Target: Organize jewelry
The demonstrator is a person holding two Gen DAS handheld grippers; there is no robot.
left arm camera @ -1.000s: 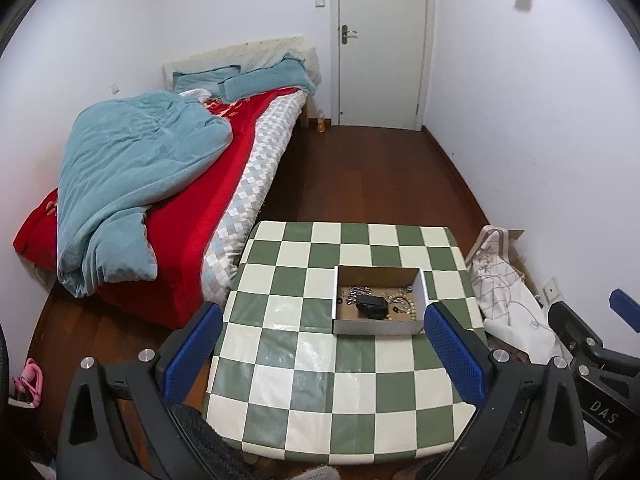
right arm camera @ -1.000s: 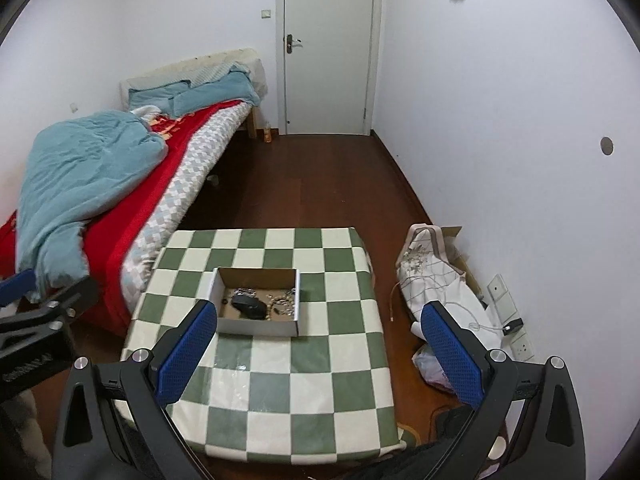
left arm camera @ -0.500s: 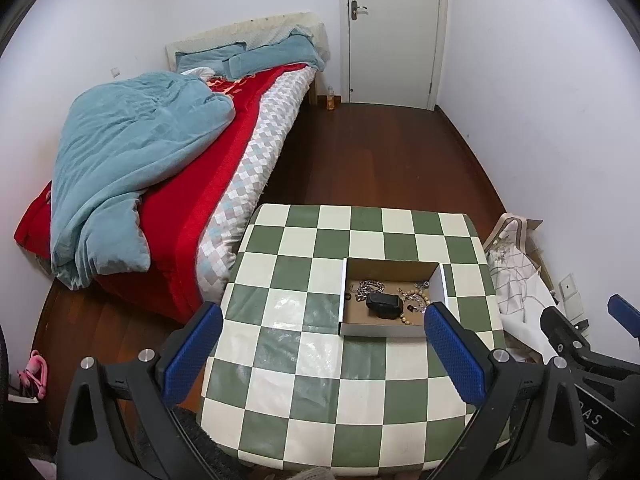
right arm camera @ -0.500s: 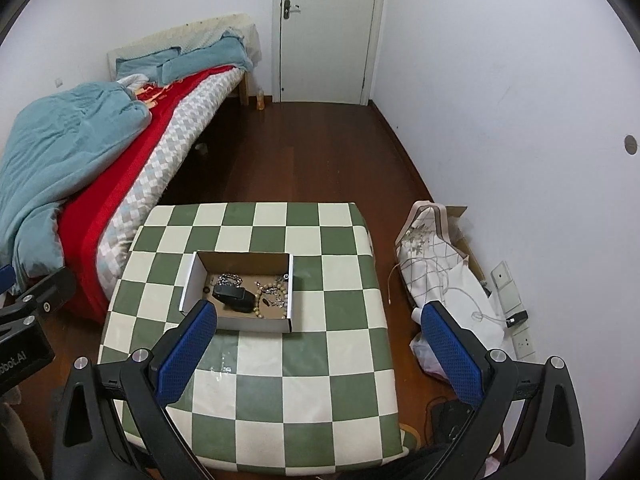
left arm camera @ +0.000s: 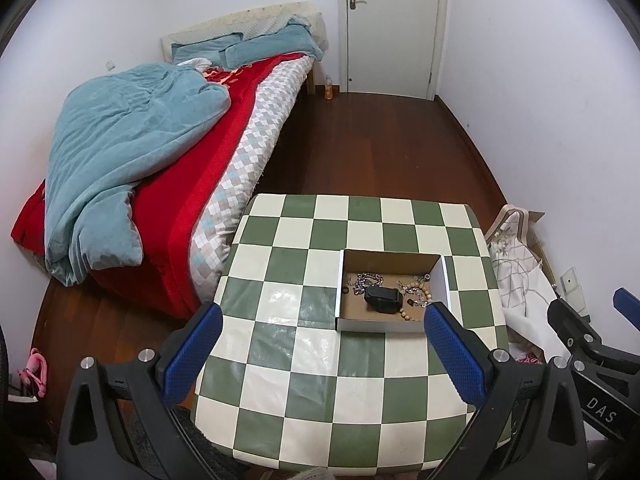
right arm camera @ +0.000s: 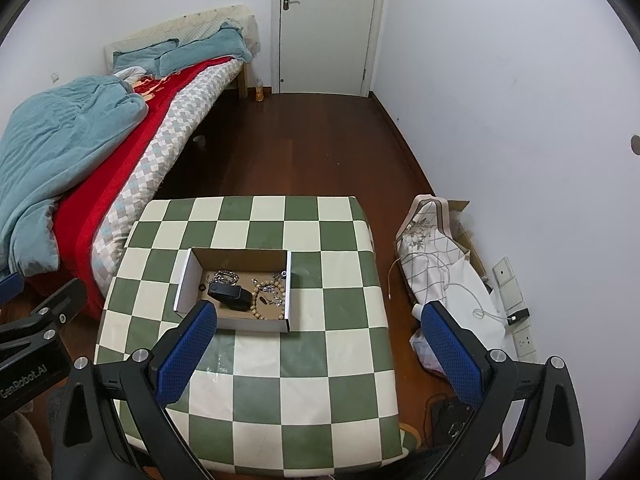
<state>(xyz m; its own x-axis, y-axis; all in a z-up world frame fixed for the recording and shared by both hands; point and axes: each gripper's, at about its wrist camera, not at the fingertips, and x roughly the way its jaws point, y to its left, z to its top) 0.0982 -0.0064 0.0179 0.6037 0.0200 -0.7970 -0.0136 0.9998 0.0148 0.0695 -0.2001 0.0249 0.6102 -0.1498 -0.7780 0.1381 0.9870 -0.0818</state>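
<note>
L claw [left arm camera: 320, 344] spread, empty | R claw [right arm camera: 320, 342] same | jewelry box [right arm camera: 234, 292] ahead, apart

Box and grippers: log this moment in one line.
left gripper open, empty | right gripper open, empty | box on table, jewelry inside

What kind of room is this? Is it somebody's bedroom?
Yes, most likely a small bedroom. There is a bed with a teal blanket and pillows, a closed door, and a checkered table holding a box of jewelry.
</note>
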